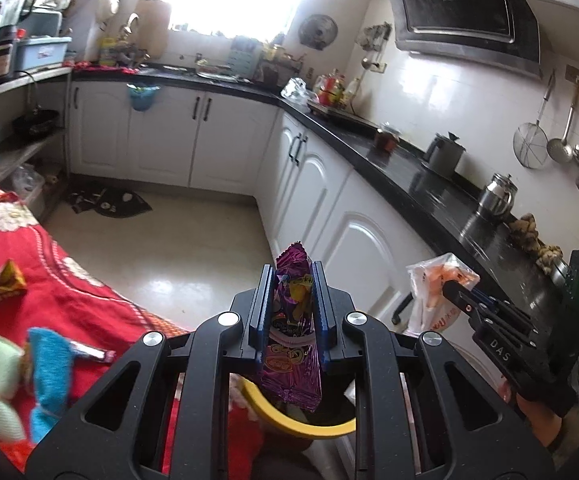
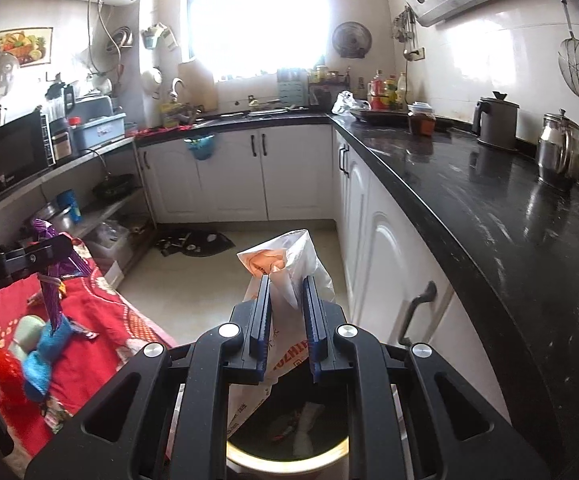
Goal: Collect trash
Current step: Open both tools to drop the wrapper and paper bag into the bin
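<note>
My left gripper (image 1: 292,276) is shut on a purple snack wrapper (image 1: 294,336) and holds it above the yellow-rimmed trash bin (image 1: 289,420). It also shows in the right wrist view (image 2: 55,248), with the purple wrapper (image 2: 51,292) hanging over the red cloth. My right gripper (image 2: 286,286) is shut on a white plastic bag with orange print (image 2: 285,264), directly above the open bin (image 2: 289,454), which holds some trash. In the left wrist view the right gripper (image 1: 455,290) holds the bag (image 1: 433,296) at right.
A table with a red floral cloth (image 1: 41,264) lies to the left, with a yellow-red wrapper (image 1: 5,284), blue and green cloths (image 1: 49,364) and a small wrapper (image 1: 89,354). A black countertop (image 2: 489,208) with kettles (image 2: 557,152) and white cabinets (image 2: 381,248) runs along the right.
</note>
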Demonstrator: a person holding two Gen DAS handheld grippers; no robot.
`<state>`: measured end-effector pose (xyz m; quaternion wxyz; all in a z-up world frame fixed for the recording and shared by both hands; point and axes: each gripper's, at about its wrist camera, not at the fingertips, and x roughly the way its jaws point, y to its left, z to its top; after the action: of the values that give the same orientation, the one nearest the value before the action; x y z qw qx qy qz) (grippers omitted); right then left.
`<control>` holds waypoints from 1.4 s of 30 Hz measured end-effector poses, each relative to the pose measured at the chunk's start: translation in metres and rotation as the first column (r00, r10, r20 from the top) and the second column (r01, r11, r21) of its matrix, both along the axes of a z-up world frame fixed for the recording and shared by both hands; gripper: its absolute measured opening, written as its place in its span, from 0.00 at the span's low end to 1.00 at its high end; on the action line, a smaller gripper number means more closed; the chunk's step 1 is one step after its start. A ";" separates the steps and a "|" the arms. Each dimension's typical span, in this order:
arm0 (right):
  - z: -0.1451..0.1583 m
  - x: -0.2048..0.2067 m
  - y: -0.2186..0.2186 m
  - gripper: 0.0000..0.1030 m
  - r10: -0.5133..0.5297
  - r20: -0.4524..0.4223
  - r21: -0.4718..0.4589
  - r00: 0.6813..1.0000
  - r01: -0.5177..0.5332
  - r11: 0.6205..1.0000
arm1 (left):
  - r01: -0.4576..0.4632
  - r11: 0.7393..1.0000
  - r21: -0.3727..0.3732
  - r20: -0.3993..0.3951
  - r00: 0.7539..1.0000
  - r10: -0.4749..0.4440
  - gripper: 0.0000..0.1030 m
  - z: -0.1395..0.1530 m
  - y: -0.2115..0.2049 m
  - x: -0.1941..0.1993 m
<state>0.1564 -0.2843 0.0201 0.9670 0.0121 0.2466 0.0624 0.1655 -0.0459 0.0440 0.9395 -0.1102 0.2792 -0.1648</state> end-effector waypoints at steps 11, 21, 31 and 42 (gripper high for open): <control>-0.024 0.019 -0.010 0.15 -0.055 -0.025 -0.044 0.998 0.054 0.998 | 0.064 0.998 0.008 -0.057 0.996 -0.063 0.13 -0.029 -0.035 0.026; -0.045 0.035 -0.016 0.15 -0.078 -0.050 -0.063 0.996 0.075 0.995 | 0.108 0.994 0.032 -0.105 0.989 -0.105 0.13 -0.058 -0.062 0.051; -0.059 0.046 -0.020 0.34 -0.093 -0.086 -0.053 0.992 0.089 0.995 | 0.065 0.997 0.042 -0.161 0.985 -0.057 0.52 -0.076 -0.061 0.070; -0.051 0.033 -0.018 0.56 -0.085 -0.083 -0.007 0.993 0.084 0.996 | -0.027 0.996 0.088 -0.111 0.993 0.037 0.90 -0.060 -0.038 0.057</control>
<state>0.1890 -0.3022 -0.0309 0.9577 0.0235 0.2860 0.0205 0.2224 -0.0836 -0.0164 0.9288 -0.0831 0.3365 -0.1310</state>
